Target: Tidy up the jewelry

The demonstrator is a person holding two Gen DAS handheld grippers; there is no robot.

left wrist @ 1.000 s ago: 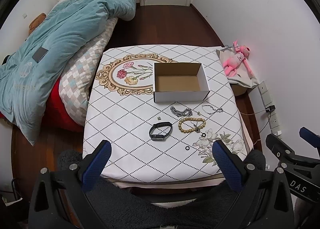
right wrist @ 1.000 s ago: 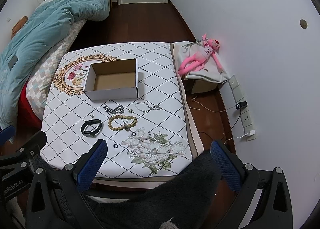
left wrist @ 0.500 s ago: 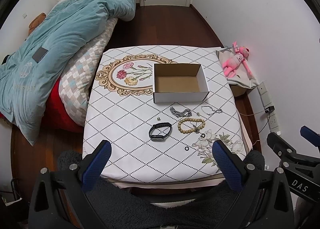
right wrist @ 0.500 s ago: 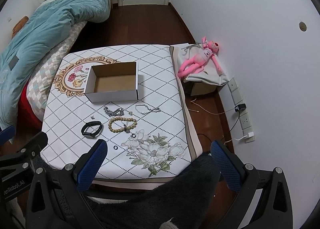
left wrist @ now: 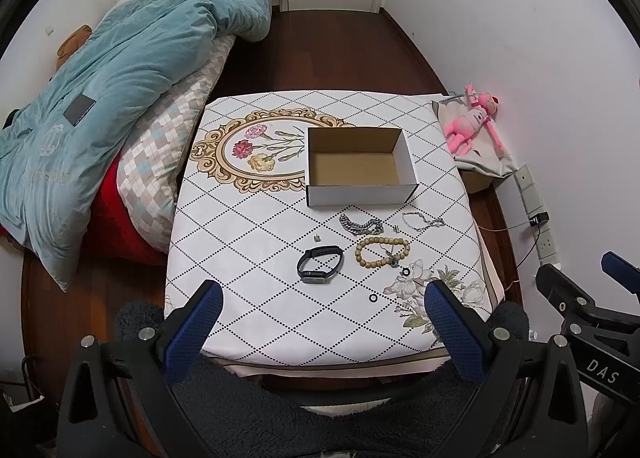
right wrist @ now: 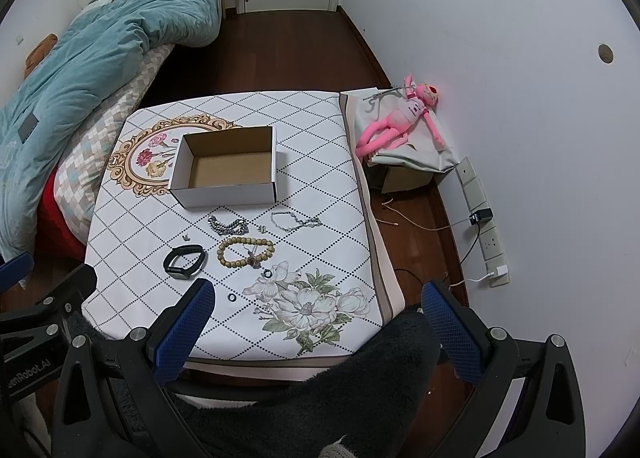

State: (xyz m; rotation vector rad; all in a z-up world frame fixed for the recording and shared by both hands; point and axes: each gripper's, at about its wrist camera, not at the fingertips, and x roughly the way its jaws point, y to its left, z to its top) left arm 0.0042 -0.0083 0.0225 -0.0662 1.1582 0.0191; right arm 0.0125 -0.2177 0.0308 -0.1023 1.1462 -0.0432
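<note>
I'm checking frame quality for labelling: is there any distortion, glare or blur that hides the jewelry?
Left wrist view: fisheye bends the table edges, dark corners, beaded bracelet sharp, no glare. Right wrist view: same bending, small rings tiny but crisp.

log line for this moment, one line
phase: pre-grasp | left claw: open, empty | right claw: open, empty | box: empty | beaded bracelet, black band, chains: on table

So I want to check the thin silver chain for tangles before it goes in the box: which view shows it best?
The right wrist view: the chain lies nearer mid-frame there, its loop and clasp end spread apart. The left wrist view shows the same chain farther off to the side, smaller. Neither settles fine tangles.
</note>
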